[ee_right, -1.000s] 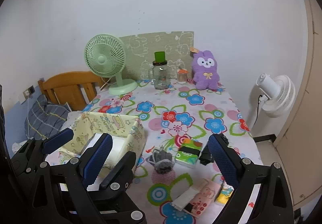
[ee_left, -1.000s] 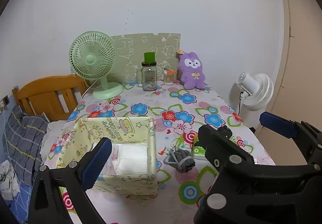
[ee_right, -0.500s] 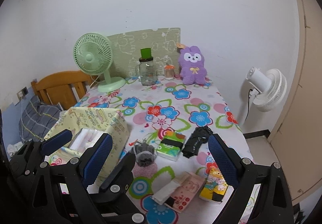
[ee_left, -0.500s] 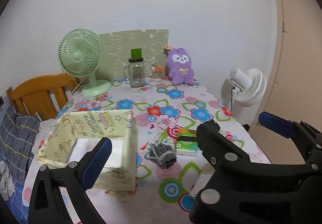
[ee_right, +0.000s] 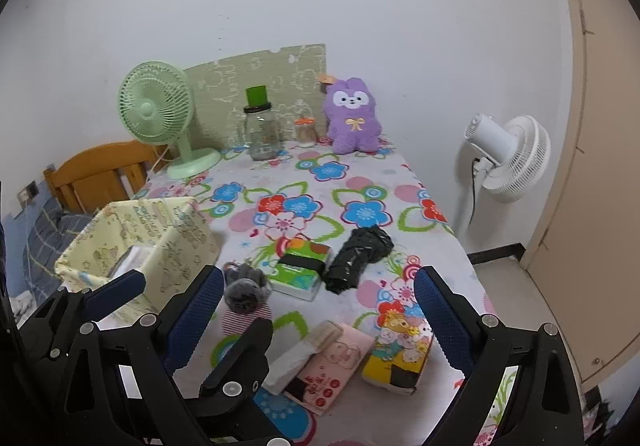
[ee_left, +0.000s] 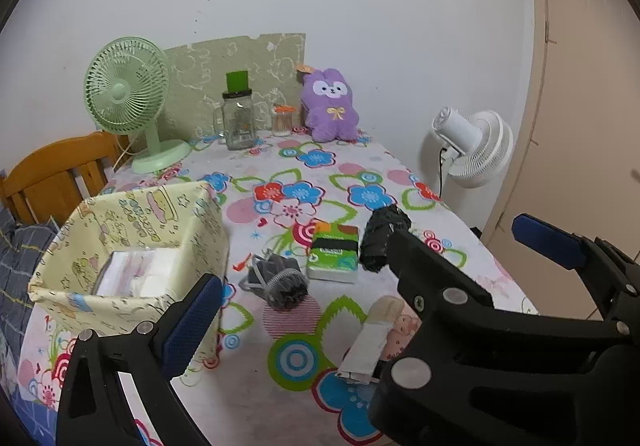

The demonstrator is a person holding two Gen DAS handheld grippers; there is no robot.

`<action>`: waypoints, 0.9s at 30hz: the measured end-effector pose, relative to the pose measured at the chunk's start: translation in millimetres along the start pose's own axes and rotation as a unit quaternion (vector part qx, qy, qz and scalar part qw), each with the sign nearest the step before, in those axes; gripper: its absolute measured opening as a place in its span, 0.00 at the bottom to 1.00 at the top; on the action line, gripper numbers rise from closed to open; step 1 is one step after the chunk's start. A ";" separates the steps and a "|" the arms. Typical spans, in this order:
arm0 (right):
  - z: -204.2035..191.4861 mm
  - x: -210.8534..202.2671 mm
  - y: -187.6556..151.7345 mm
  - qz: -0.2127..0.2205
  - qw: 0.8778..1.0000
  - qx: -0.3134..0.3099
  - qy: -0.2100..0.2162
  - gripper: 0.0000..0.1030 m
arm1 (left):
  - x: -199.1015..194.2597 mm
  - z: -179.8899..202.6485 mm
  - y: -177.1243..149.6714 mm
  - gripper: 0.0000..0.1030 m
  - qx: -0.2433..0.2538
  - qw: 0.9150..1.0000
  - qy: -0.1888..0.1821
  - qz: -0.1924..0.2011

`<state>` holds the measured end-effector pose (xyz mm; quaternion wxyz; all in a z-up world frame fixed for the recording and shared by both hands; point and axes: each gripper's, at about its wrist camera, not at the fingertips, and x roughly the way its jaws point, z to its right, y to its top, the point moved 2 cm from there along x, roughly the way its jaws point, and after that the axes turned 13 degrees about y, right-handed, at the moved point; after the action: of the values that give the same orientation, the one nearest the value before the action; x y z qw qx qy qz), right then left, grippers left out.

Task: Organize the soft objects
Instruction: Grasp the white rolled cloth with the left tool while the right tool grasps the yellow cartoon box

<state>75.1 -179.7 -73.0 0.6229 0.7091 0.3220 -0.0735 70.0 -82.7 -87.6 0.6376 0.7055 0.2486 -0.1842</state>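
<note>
While both grippers hang above the flowered table [ee_right: 360, 181] with jaws spread wide and empty, the left gripper [ee_left: 360, 270] and right gripper [ee_right: 316, 310] frame the clutter below. From the left: a yellow fabric box [ee_right: 168, 234] holding white tissue packs [ee_left: 132, 272], a grey bundle [ee_right: 244, 286], a green tissue pack [ee_right: 300, 270], a black roll [ee_right: 356, 250], then pink [ee_right: 324, 366] and yellow packs [ee_right: 400, 350] nearest the right gripper.

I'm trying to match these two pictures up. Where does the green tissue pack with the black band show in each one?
Left wrist view: the green tissue pack lies right of centre, between the grey bundle and the black roll.
Right wrist view: the pack lies near the centre, same neighbours.
Shared landmark: the purple plush toy by the wall.
</note>
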 end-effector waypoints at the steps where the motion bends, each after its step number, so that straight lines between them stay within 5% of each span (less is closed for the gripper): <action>1: 2.8 1.1 -3.4 0.001 1.000 0.001 -0.003 0.95 | 1.3 1.4 -2.1 1.00 0.002 1.000 0.000 -0.001; 27: 56.5 33.1 -55.4 -0.046 0.996 0.050 -0.054 0.84 | 50.7 49.4 -47.0 0.98 0.057 0.996 -0.028 -0.064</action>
<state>87.3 -219.3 -148.2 0.5993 0.7186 0.3162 -0.1565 86.2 -122.8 -160.7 0.5899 0.7178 0.2645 -0.2585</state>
